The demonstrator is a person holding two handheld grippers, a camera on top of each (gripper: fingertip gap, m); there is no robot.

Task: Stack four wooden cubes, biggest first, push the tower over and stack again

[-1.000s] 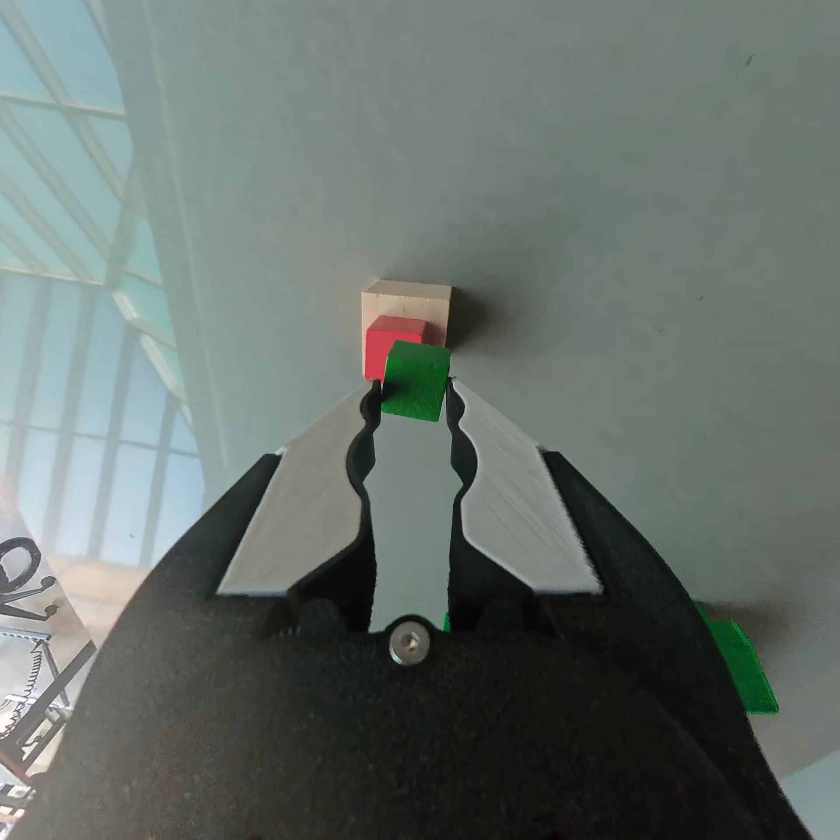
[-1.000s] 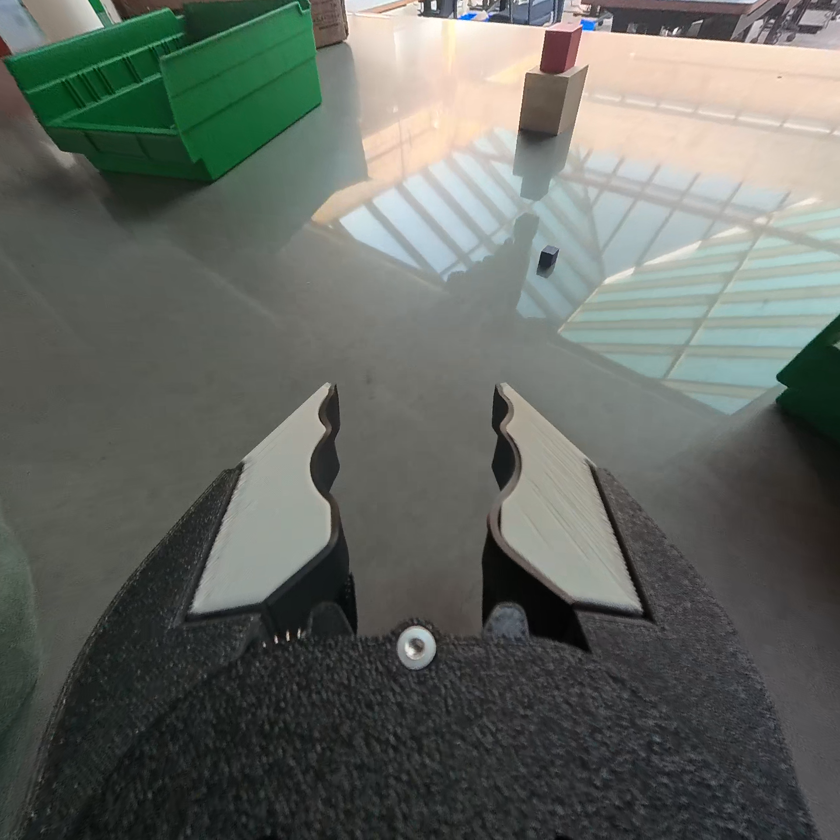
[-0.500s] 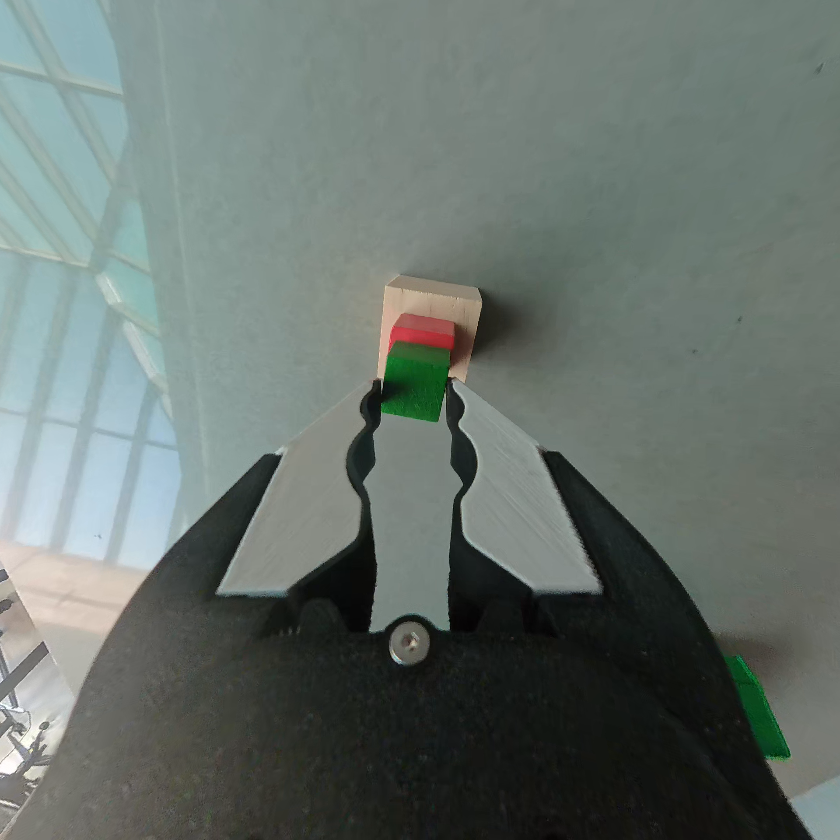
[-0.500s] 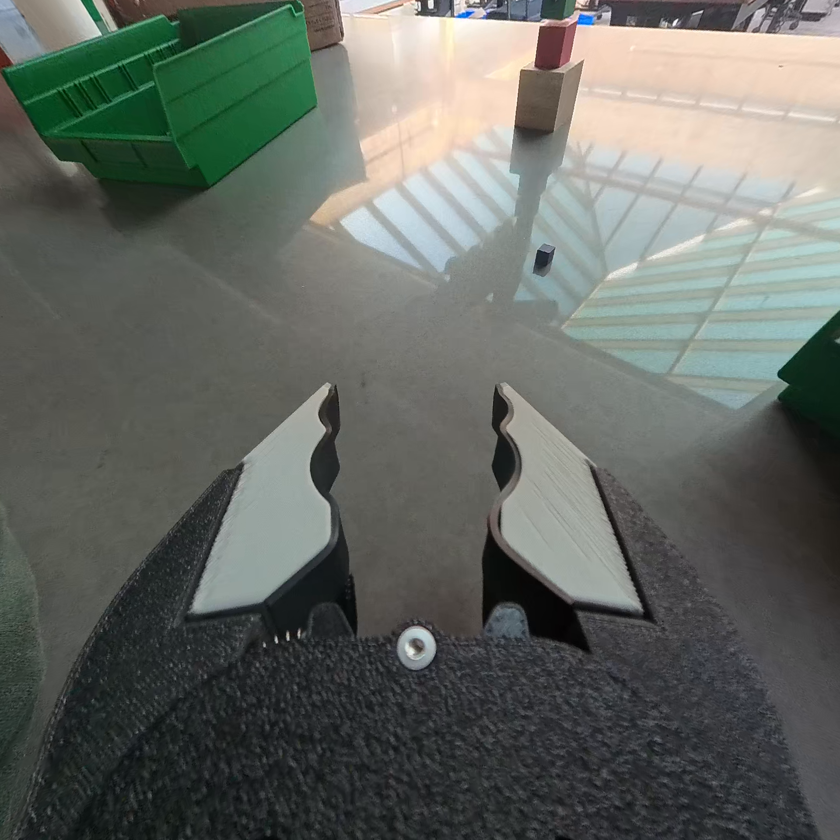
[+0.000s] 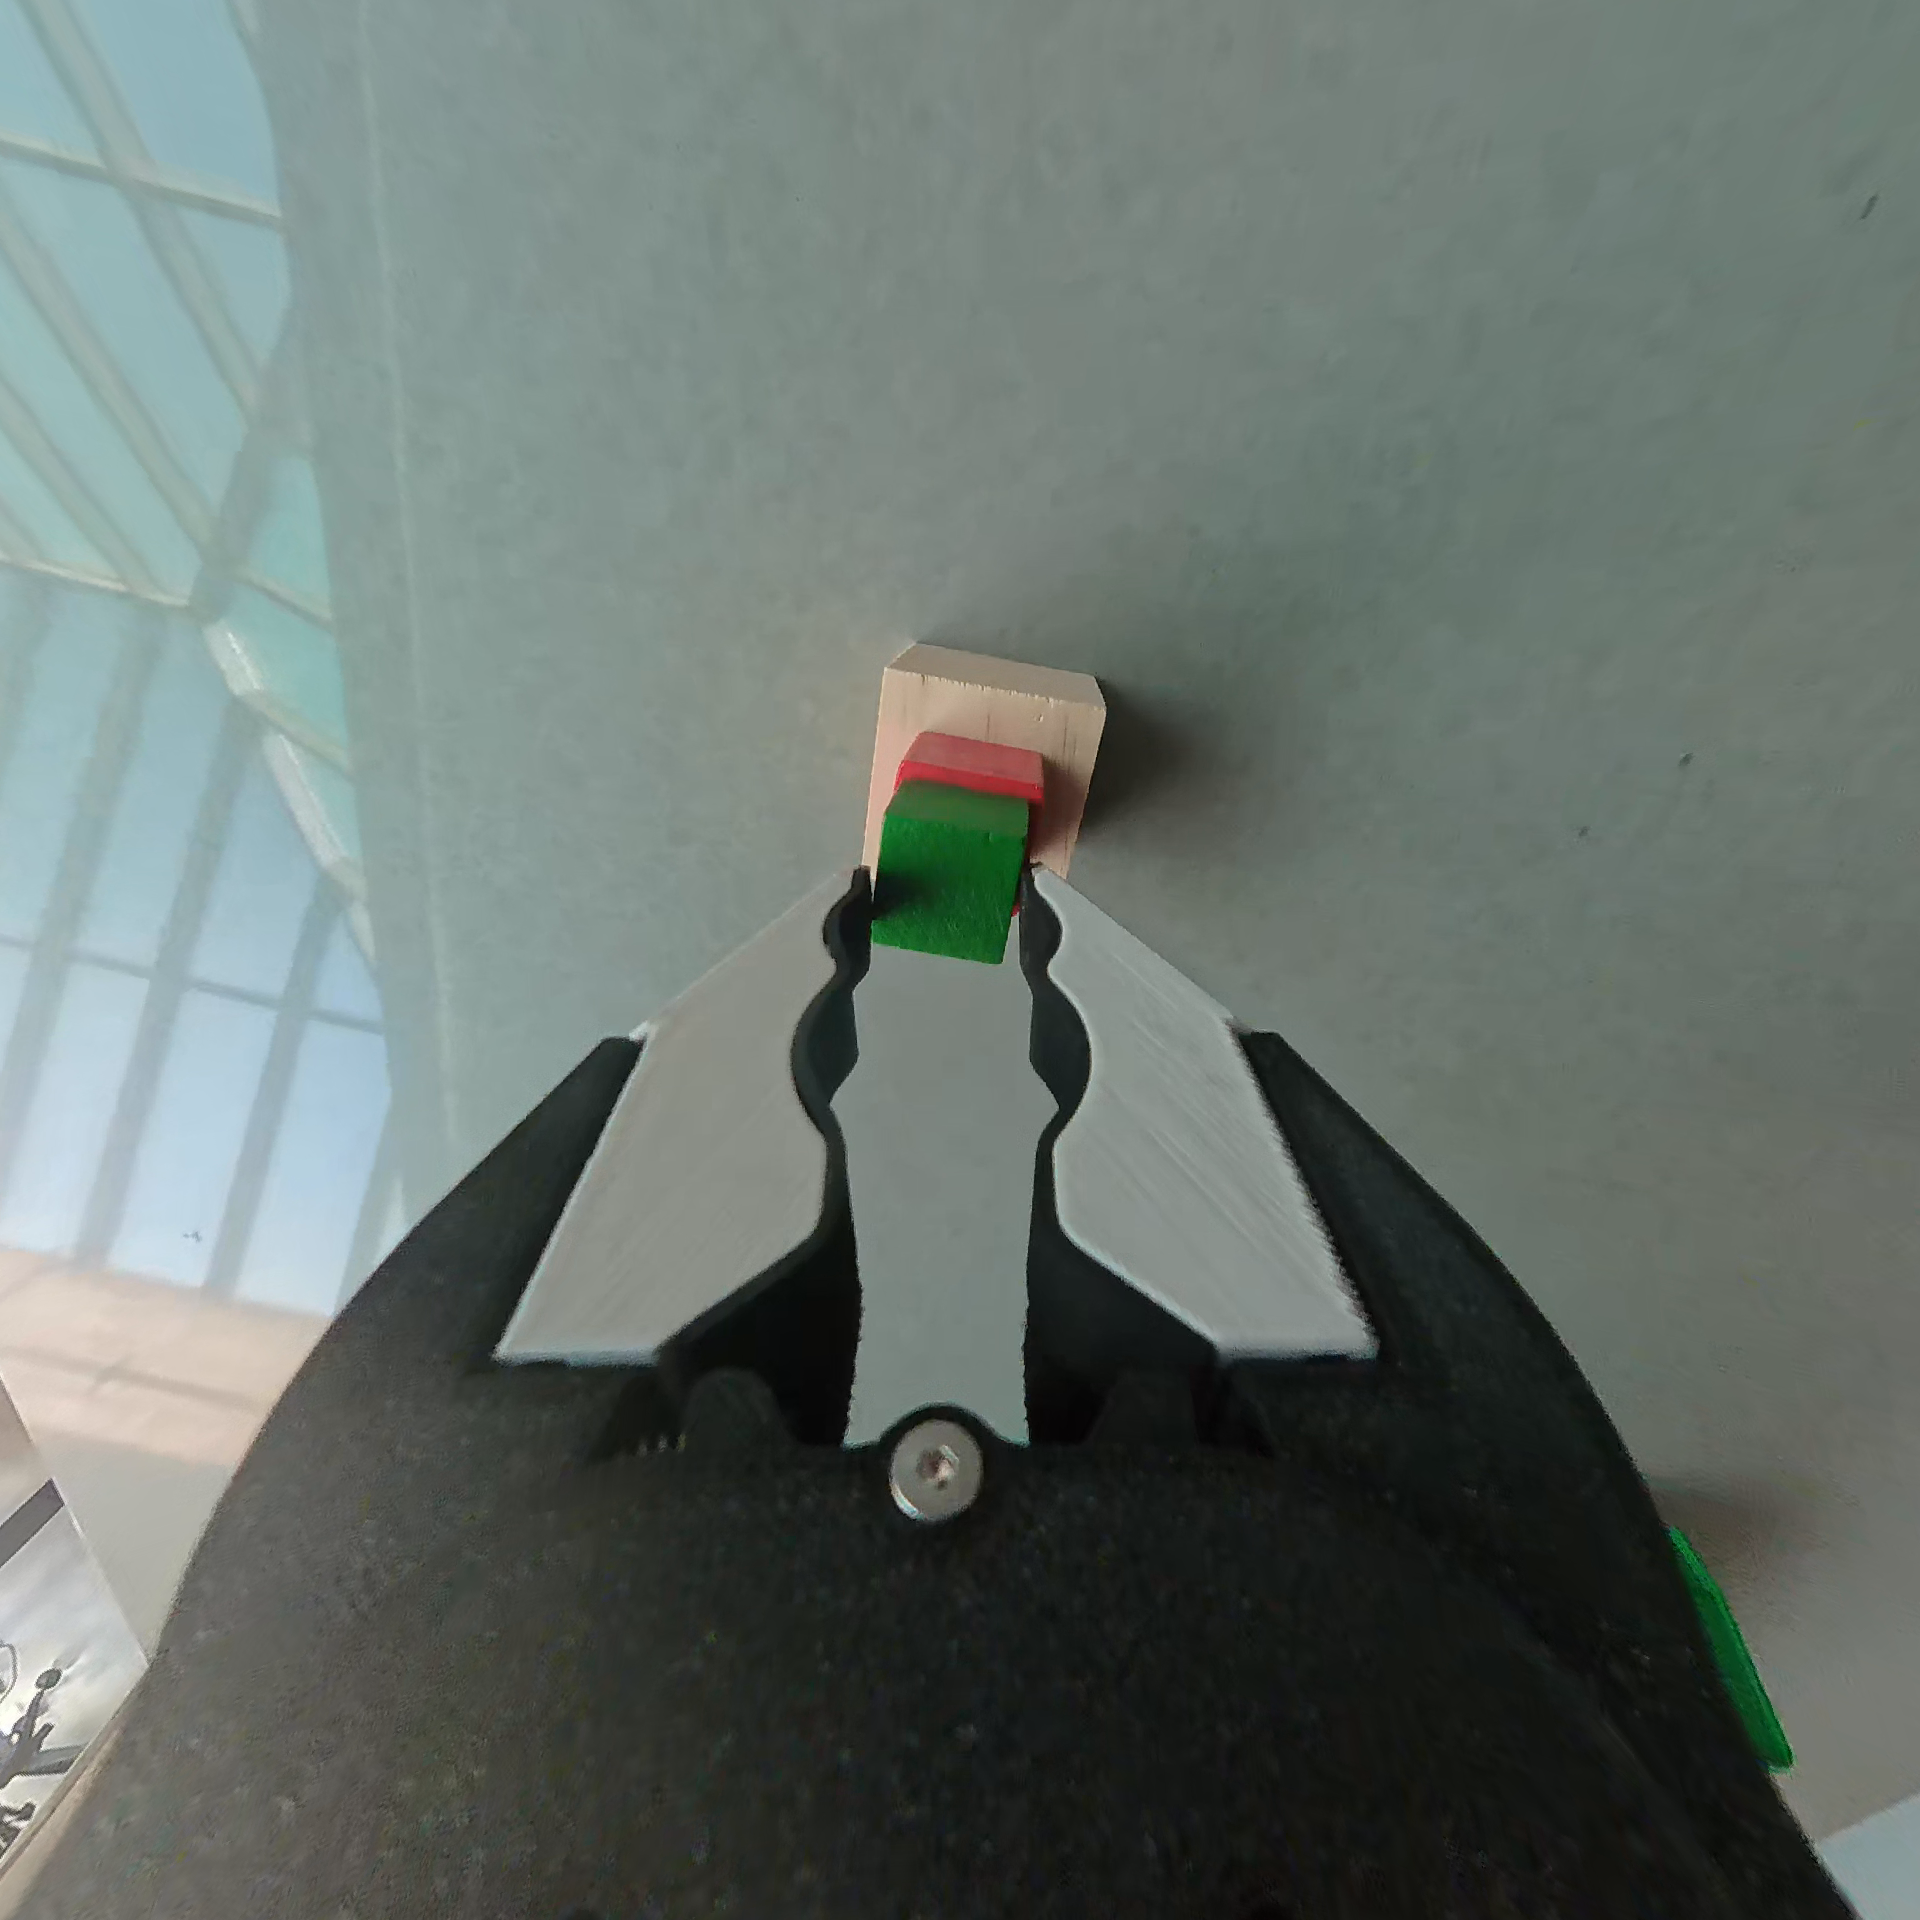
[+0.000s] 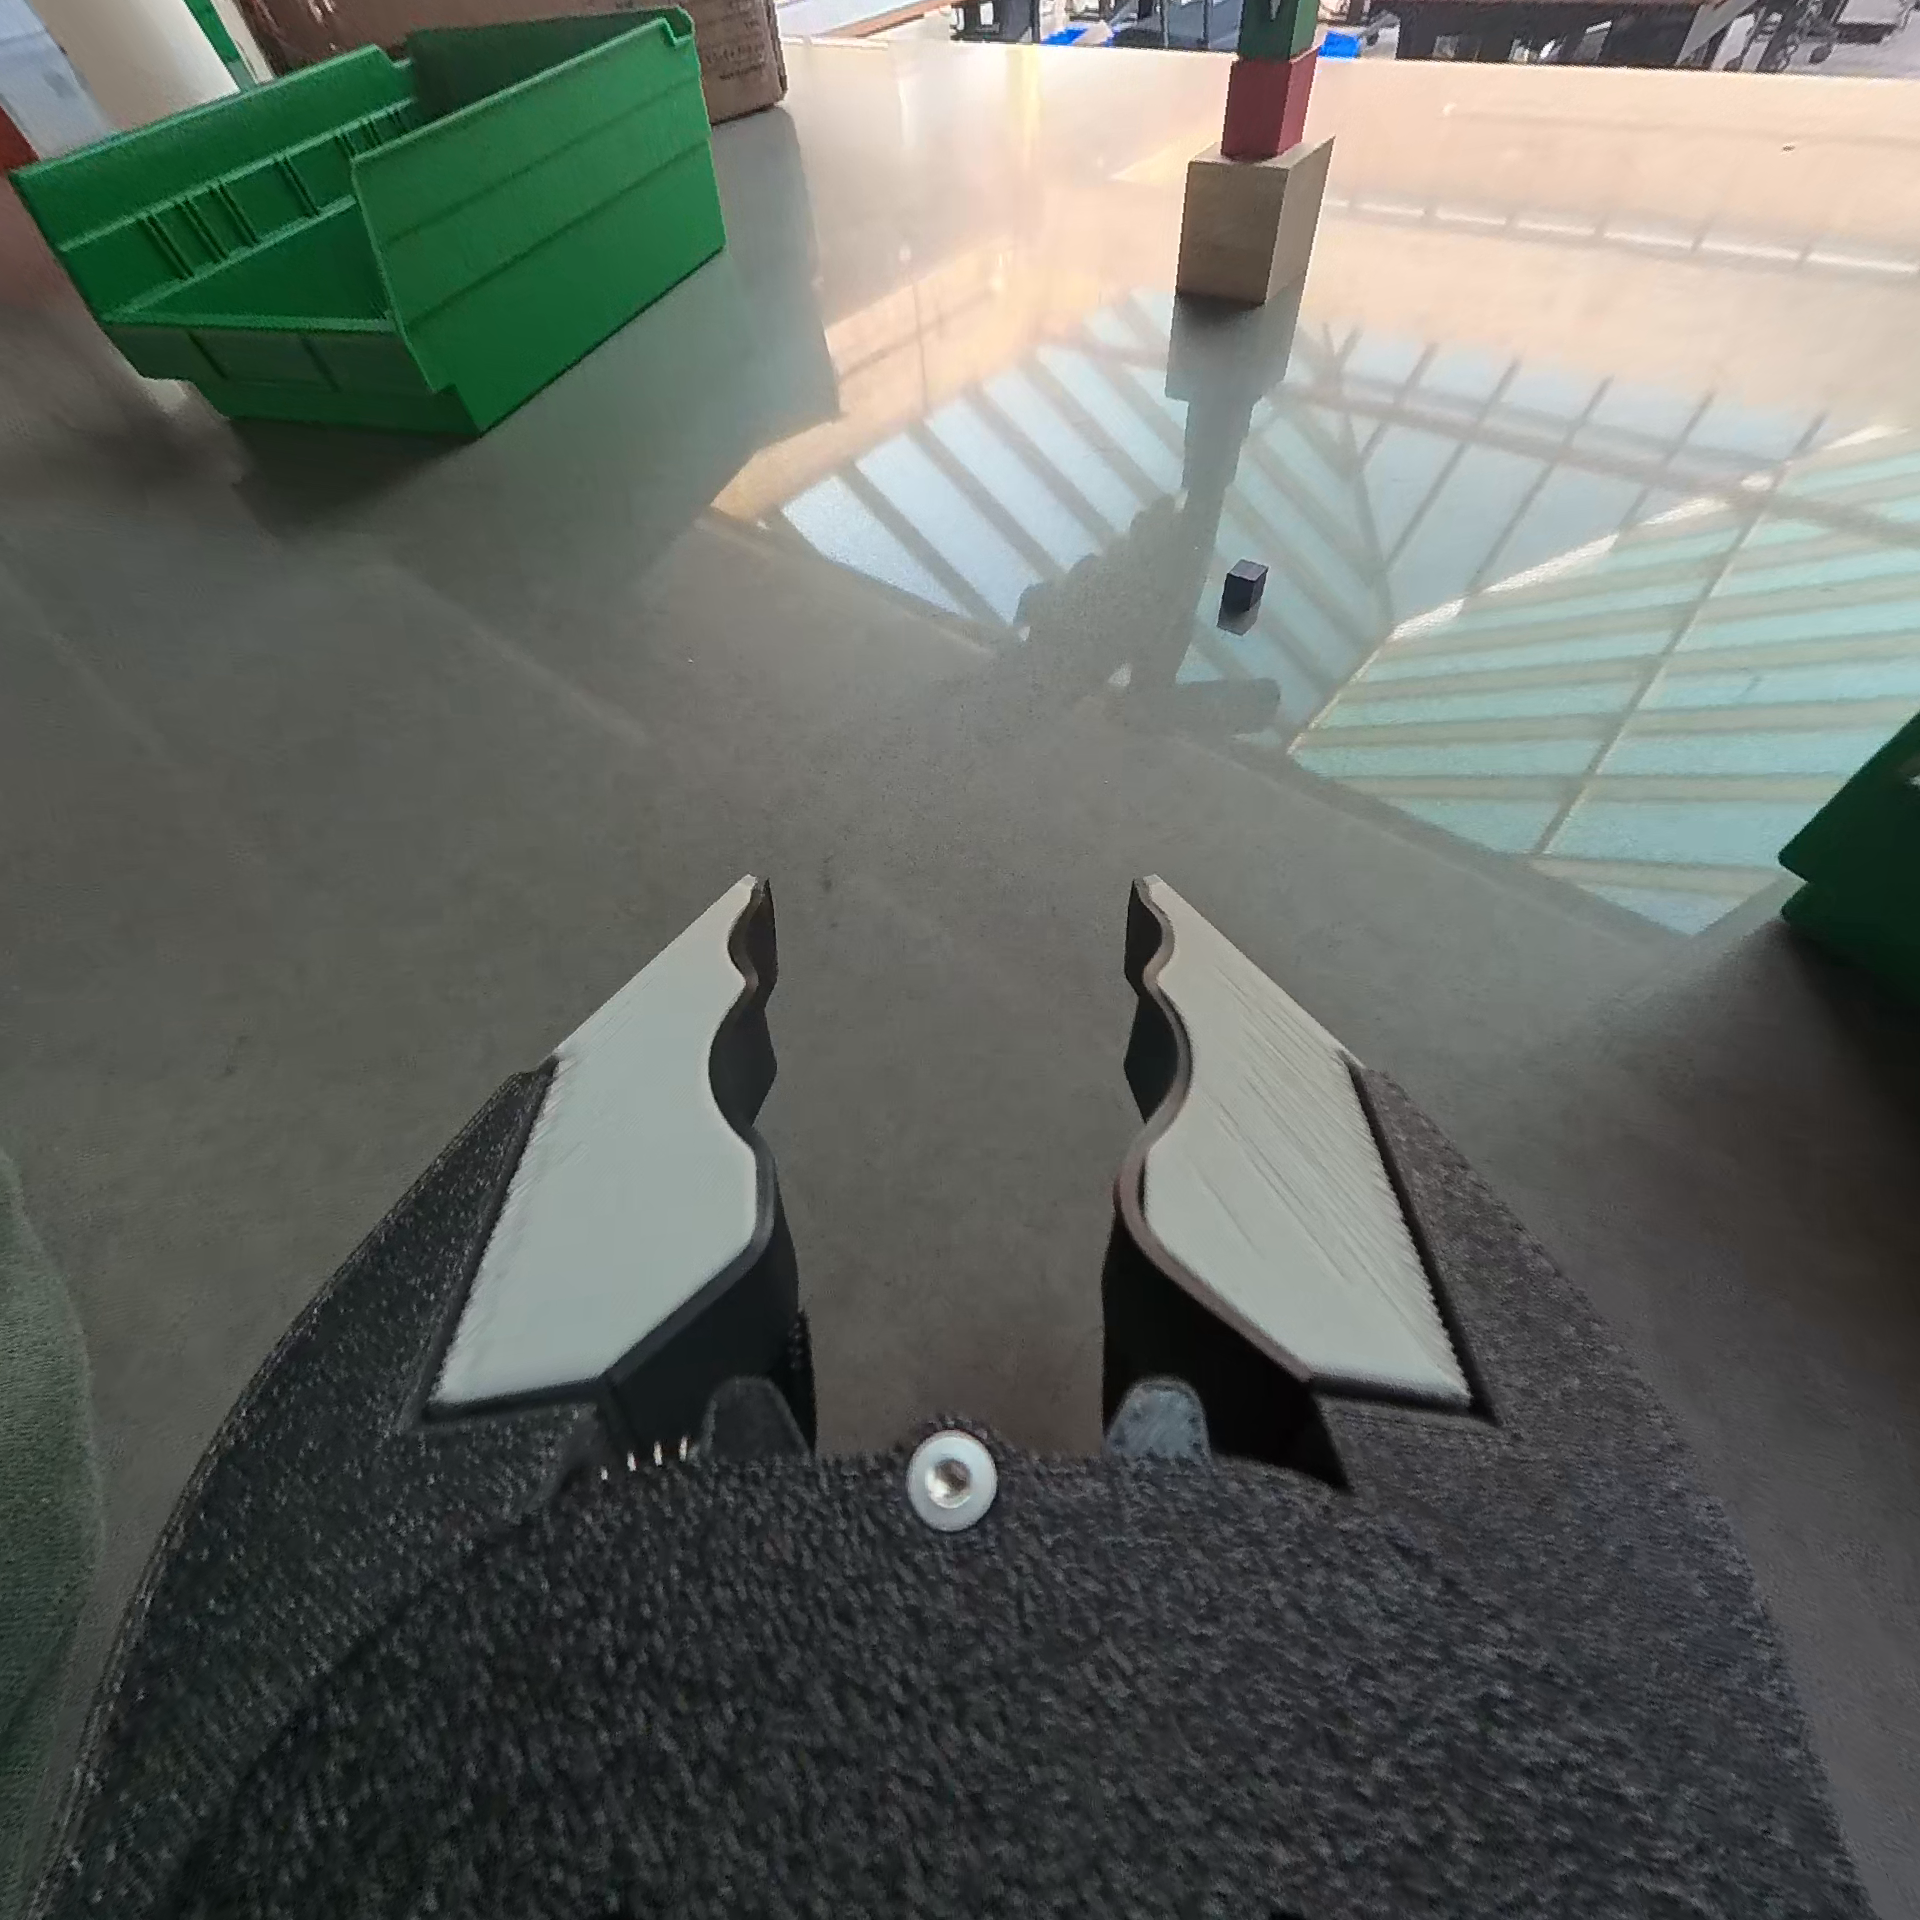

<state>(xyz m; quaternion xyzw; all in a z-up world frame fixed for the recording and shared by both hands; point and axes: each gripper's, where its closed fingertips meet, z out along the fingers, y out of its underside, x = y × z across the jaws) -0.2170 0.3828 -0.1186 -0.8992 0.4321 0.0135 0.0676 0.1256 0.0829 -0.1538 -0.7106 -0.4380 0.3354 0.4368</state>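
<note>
My left gripper (image 5: 943,902) points down at the grey table and is shut on a green cube (image 5: 948,875). The cube sits directly over a red block (image 5: 971,761), which stands on a larger plain wooden block (image 5: 992,701). I cannot tell whether the green cube touches the red block. In the right wrist view the same stack stands far off: wooden block (image 6: 1252,223), red block (image 6: 1268,104), green cube (image 6: 1276,23) at the top edge. My right gripper (image 6: 951,896) is open and empty, low over the table near the front.
A green plastic bin (image 6: 416,223) stands at the far left in the right wrist view. Another green bin (image 6: 1860,883) shows at the right edge, and one (image 5: 1730,1673) at lower right in the left wrist view. A small dark cube (image 6: 1244,582) lies mid-table. The left gripper's tips are roughly 45 cm from the right gripper's.
My left gripper has carried the green cube sideways from the stack's right edge to directly over the red block. The right gripper has stayed open and nearly still.
</note>
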